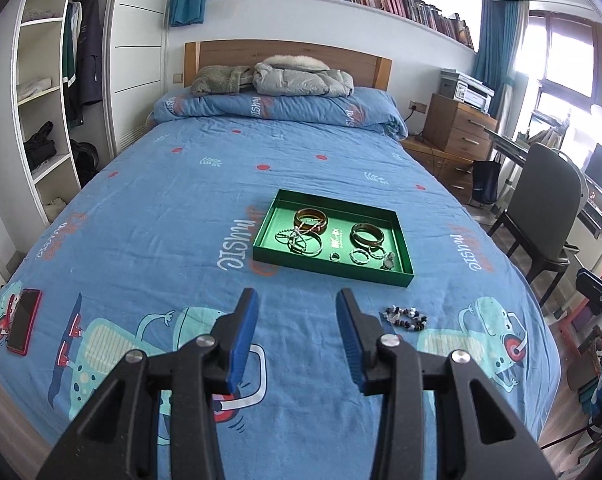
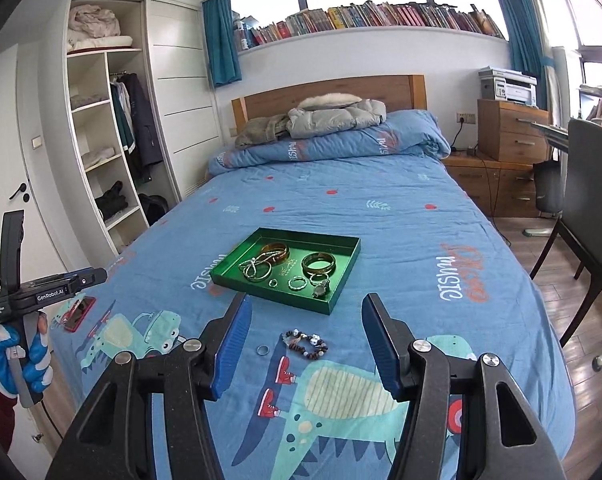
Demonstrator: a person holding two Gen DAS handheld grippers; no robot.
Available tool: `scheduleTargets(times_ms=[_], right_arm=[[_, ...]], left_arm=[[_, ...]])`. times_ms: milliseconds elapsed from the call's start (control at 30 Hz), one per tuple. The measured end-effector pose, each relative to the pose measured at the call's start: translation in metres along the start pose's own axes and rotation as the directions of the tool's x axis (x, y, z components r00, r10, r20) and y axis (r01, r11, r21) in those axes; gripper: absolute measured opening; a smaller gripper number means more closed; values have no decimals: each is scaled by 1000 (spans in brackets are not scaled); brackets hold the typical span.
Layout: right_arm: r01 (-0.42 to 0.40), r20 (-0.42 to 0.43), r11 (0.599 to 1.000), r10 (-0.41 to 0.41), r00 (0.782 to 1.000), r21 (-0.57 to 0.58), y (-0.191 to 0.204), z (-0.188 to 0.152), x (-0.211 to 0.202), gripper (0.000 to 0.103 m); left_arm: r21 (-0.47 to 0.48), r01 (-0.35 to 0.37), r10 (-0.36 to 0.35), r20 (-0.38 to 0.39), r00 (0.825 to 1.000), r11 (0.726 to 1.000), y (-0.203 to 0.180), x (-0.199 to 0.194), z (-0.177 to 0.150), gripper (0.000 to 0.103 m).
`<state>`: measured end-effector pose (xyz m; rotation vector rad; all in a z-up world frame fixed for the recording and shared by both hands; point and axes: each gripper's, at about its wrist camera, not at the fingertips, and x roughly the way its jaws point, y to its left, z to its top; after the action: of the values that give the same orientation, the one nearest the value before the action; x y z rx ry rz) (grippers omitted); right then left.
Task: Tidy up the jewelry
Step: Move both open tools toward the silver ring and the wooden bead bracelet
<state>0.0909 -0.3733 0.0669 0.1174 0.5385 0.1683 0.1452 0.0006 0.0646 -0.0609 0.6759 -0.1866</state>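
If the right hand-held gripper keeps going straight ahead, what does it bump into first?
Probably the beaded bracelet on the bedspread, lying between the open fingers of the right hand-held gripper. The small ring sits just left of it. Depth is uncertain.

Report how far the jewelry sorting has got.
Done: bangles, rings and a watch lie in the tray. In hand: nothing; left gripper and right gripper are both open. Left: the bead bracelet and one ring on the bed.
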Motion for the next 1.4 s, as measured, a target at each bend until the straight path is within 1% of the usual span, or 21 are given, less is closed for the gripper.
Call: scheduleTargets(times_ms=[100, 200, 400, 467, 500, 633, 800, 1067, 1400], right_arm=[[8, -17, 1000, -8, 1000, 15, -6, -9, 7, 57], [12, -31, 1000, -11, 999, 27, -11, -18, 13, 57], [24, -35, 999, -22, 999, 38, -13, -34, 16, 57], [27, -32, 999, -26, 999, 37, -11, -38, 14, 57], [26, -30, 999, -25, 999, 36, -10, -41, 13, 57], [29, -19, 999, -28, 999, 26, -2, -48, 7, 57], [24, -2, 1000, -24, 1000, 4, 8, -56, 1, 60], [5, 15, 999, -4, 1000, -43, 17, -63, -1, 61], [9, -2, 999, -9, 1000, -30, 4, -68, 13, 61]], left_arm=[[-6, -9, 9, 0, 1000, 1000, -1, 7, -7, 39], [-9, -33, 33, 0, 999, 999, -2, 10, -14, 38], [-24, -91, 91, 15, 996, 996, -10, 3, -29, 39], [-31, -114, 115, 20, 993, 993, -15, -1, -36, 40], [-28, -127, 128, 21, 992, 992, -18, -3, -40, 42], [5, -191, 190, 49, 981, 982, -34, -11, -52, 45], [29, -231, 229, 65, 971, 972, -52, -17, -61, 45], [106, -254, 246, 80, 966, 961, -77, -11, -67, 45], [147, -269, 265, 48, 963, 952, -88, 18, -67, 45]])
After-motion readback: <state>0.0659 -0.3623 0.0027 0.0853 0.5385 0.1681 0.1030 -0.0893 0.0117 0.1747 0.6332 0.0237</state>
